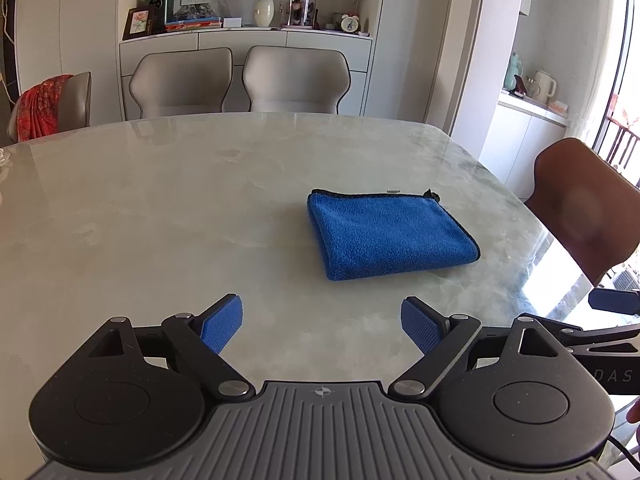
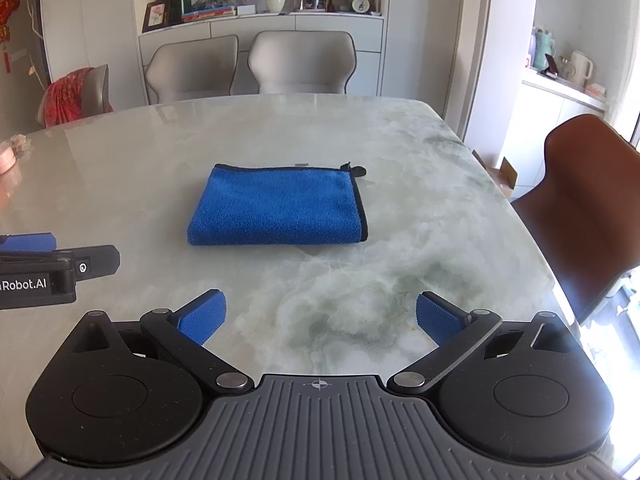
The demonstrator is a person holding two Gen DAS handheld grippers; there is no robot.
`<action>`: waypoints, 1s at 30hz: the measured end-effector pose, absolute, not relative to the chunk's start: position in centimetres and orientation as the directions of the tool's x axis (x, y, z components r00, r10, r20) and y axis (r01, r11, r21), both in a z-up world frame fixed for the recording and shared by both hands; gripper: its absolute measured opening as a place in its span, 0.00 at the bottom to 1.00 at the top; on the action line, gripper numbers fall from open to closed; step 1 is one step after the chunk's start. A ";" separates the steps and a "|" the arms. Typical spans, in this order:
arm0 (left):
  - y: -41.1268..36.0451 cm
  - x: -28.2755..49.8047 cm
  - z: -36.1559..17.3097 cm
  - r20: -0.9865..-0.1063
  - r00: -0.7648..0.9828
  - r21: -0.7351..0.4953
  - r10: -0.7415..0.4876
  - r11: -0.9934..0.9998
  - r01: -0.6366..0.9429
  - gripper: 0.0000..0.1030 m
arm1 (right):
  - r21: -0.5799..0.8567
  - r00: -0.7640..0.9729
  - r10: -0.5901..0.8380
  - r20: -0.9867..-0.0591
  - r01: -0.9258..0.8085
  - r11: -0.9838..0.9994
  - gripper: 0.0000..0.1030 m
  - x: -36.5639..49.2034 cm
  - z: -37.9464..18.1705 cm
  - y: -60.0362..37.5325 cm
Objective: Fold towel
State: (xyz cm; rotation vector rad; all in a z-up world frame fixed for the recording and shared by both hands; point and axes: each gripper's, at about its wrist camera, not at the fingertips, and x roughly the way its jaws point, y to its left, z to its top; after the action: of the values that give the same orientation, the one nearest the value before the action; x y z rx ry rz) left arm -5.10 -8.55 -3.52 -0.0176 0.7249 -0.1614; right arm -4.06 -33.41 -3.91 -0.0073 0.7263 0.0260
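A blue towel with black edging lies folded into a small thick rectangle on the marble table; it also shows in the right wrist view. My left gripper is open and empty, held back from the towel near the table's front. My right gripper is open and empty, also short of the towel. The left gripper's side shows at the left edge of the right wrist view. Part of the right gripper shows at the right edge of the left wrist view.
Two grey chairs stand at the table's far side. A brown chair stands at the right end. A chair with a red cloth is at the far left. A cabinet with a vase and books is behind.
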 end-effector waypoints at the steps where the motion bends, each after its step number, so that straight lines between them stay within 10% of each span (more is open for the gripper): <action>1: -8.6 -5.0 -3.6 -0.664 0.732 -0.070 -0.153 0.987 0.143 0.87 | 0.002 0.748 0.021 -0.664 -0.026 1.000 0.99 -4.1 -3.9 -33.4; 30: -8.9 -4.9 -4.0 -0.695 0.702 -0.066 -0.152 0.987 0.149 0.87 | -0.012 0.739 0.014 -0.674 -0.030 0.999 0.99 -4.0 -4.1 -33.5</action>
State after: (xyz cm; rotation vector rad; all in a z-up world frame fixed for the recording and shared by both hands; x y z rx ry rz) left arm -4.88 -8.91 -4.01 -0.0046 0.7742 -0.1678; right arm -3.98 -33.54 -4.13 -0.0230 0.7390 0.0241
